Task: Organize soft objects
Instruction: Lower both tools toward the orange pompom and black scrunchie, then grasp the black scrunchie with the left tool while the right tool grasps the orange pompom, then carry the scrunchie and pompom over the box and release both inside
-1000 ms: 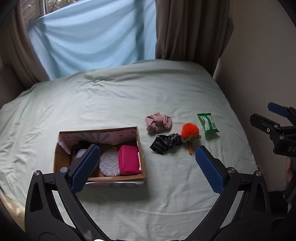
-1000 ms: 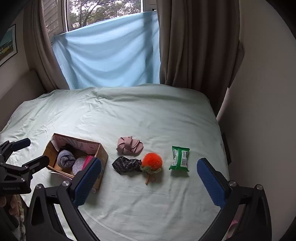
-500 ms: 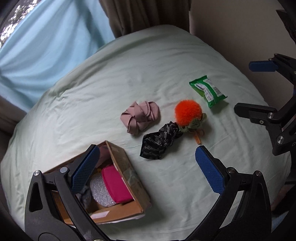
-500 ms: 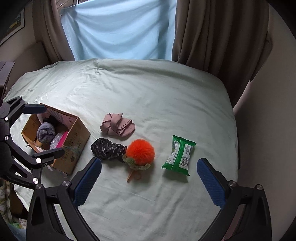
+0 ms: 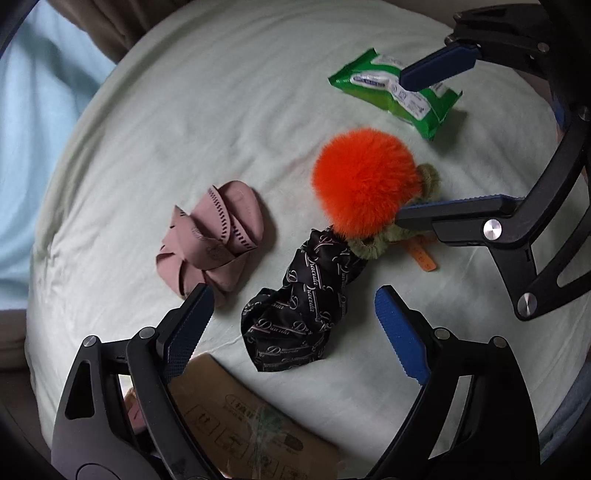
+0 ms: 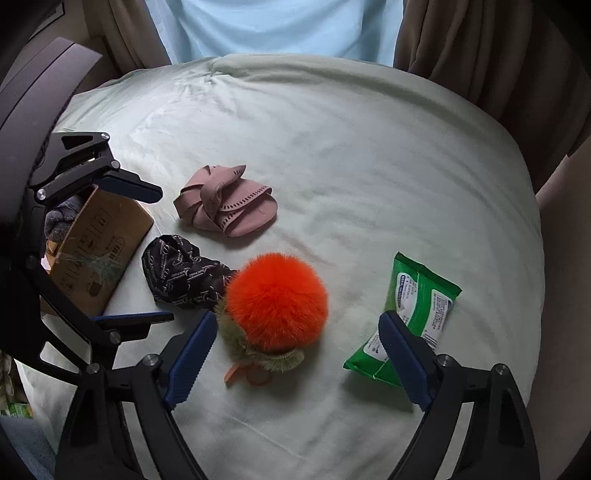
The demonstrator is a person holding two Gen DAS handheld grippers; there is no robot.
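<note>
A black printed cloth (image 5: 301,314) lies on the pale green bed, touching an orange pompom toy (image 5: 364,182) with an olive ring. A pink folded cloth (image 5: 212,243) lies to their left, a green wipes pack (image 5: 399,88) beyond. My left gripper (image 5: 295,336) is open, just above the black cloth. My right gripper (image 6: 295,354) is open, low over the pompom toy (image 6: 277,295), with the wipes pack (image 6: 410,310) by its right finger. The black cloth (image 6: 181,273) and pink cloth (image 6: 225,206) also show in the right wrist view.
A cardboard box (image 5: 251,424) sits at the near left, holding a grey soft item (image 6: 61,218). Brown curtains (image 6: 480,48) and a light blue sheet (image 6: 273,26) hang behind the bed. The bed sheet (image 6: 332,147) stretches toward them.
Both grippers have dropped and moved in close to the objects. The left one has swung from over the box to the black cloth; the right one now hovers at the pompom toy.
</note>
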